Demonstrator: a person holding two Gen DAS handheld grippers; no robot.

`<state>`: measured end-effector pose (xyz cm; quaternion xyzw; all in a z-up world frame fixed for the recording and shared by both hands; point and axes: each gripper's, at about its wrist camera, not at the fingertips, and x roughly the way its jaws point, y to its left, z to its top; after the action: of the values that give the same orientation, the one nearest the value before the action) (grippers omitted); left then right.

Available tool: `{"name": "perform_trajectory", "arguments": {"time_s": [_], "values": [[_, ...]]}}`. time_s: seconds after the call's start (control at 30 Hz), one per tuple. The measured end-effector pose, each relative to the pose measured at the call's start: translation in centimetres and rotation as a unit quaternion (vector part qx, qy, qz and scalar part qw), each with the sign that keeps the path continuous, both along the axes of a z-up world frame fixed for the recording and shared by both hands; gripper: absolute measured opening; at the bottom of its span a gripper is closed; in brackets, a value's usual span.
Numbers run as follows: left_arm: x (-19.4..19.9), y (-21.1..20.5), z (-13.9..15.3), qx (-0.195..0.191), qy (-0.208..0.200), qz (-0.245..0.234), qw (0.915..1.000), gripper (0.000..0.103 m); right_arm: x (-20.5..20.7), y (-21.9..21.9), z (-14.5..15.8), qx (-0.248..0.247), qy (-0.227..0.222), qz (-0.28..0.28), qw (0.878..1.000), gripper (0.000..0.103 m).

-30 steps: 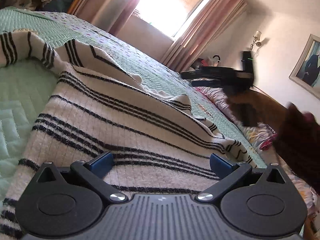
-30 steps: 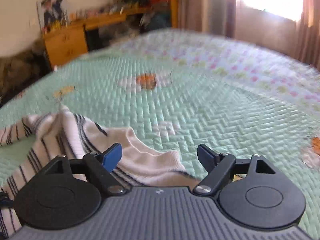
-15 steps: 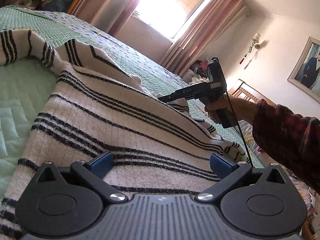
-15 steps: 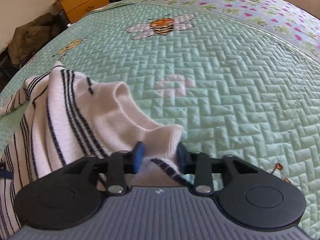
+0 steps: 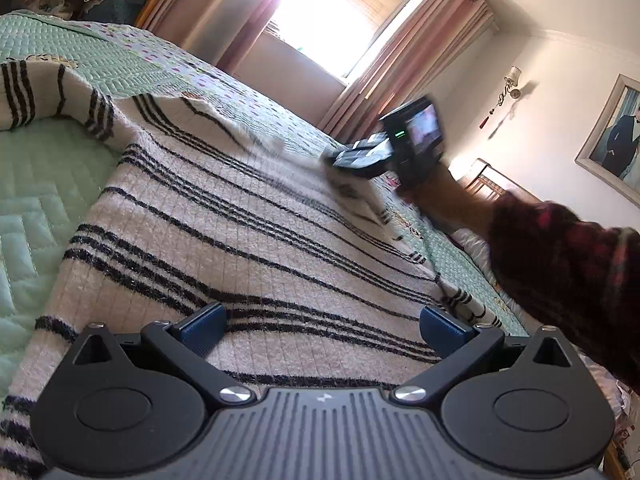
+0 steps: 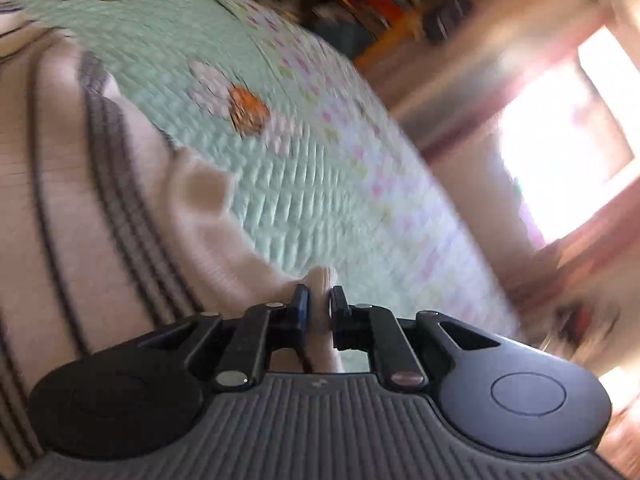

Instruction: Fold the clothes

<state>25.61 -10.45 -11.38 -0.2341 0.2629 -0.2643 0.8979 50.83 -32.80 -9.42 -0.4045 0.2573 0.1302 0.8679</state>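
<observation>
nearest, the left claw [image 5: 322, 326] stands wide open and empty, low over the hem end of the striped sweater [image 5: 224, 240], which lies spread across the green quilted bed [image 5: 36, 184]. the right claw [image 6: 318, 306] has just been closing, and its pads now pinch a cream corner of the knit between them, the cloth rising to the grip. no fold looks finished: the body is mostly flat, a sleeve [image 5: 44, 92] curls off at the far left, so nearly all the folding seems left. the sweater's right side runs close to the bed edge [image 5: 476, 280], where the person's sleeve [image 5: 560, 276] reaches in. beyond, bare quilt stretches toward the window [image 5: 340, 20], ample room to carry the corner over.
</observation>
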Motion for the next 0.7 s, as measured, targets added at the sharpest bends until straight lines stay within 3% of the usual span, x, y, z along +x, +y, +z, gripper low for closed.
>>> {"name": "perform_trajectory", "arguments": {"time_s": [0.1, 0.17, 0.23, 0.27, 0.3, 0.33, 0.37, 0.43, 0.47, 0.57, 0.6, 0.67, 0.7], "values": [[0.0, 0.0, 0.0, -0.001, 0.000, 0.000, 1.0000, 0.102, 1.3, -1.3, -1.7, 0.052, 0.017, -0.071, 0.996, 0.018], [0.0, 0.1, 0.0, -0.002, 0.000, 0.000, 1.0000, 0.102, 0.9, -2.5, -0.8, 0.115, 0.001, -0.107, 0.988, 0.034], [0.0, 0.0, 0.0, -0.001, 0.000, 0.000, 1.0000, 0.102, -0.4, -3.9, 1.6, 0.193, -0.038, -0.156, 0.968, 0.046], [0.0, 0.0, 0.0, -0.001, 0.000, 0.000, 1.0000, 0.102, -1.5, -4.8, 3.0, 0.255, -0.050, -0.176, 0.949, 0.056], [0.1, 0.1, 0.0, -0.002, 0.001, 0.000, 1.0000, 0.102, -3.1, -5.7, 4.4, 0.339, -0.052, -0.191, 0.920, 0.063], [0.1, 0.1, 0.0, -0.002, 0.001, 0.000, 1.0000, 0.102, -5.0, -6.9, 5.4, 0.435, -0.042, -0.196, 0.878, 0.076], [0.1, 0.1, 0.0, -0.002, 0.001, 0.000, 1.0000, 0.102, -6.7, -7.9, 5.6, 0.511, -0.027, -0.193, 0.837, 0.083], [0.1, 0.1, 0.0, -0.003, 0.001, 0.000, 1.0000, 0.102, -10.1, -9.1, 4.8, 0.637, 0.019, -0.176, 0.751, 0.085], [0.1, 0.1, 0.0, -0.005, 0.001, 0.000, 1.0000, 0.102, -11.7, -9.6, 4.2, 0.689, 0.038, -0.167, 0.704, 0.087], [0.2, 0.3, -0.2, -0.012, 0.002, -0.001, 0.9999, 0.102, -13.7, -10.7, -1.2, 0.778, 0.062, -0.185, 0.597, 0.090], [0.2, 0.4, -0.2, -0.016, 0.002, -0.001, 0.9999, 0.102, -13.3, -11.3, -3.8, 0.788, 0.067, -0.199, 0.578, 0.089], [0.4, 0.7, -0.4, -0.024, 0.004, 0.000, 0.9997, 0.102, -13.3, -12.2, -7.6, 0.775, 0.035, -0.210, 0.595, 0.016], [0.4, 0.7, -0.4, -0.027, 0.004, 0.001, 0.9996, 0.102, -13.5, -12.7, -7.8, 0.790, 0.030, -0.205, 0.577, 0.019]]}}
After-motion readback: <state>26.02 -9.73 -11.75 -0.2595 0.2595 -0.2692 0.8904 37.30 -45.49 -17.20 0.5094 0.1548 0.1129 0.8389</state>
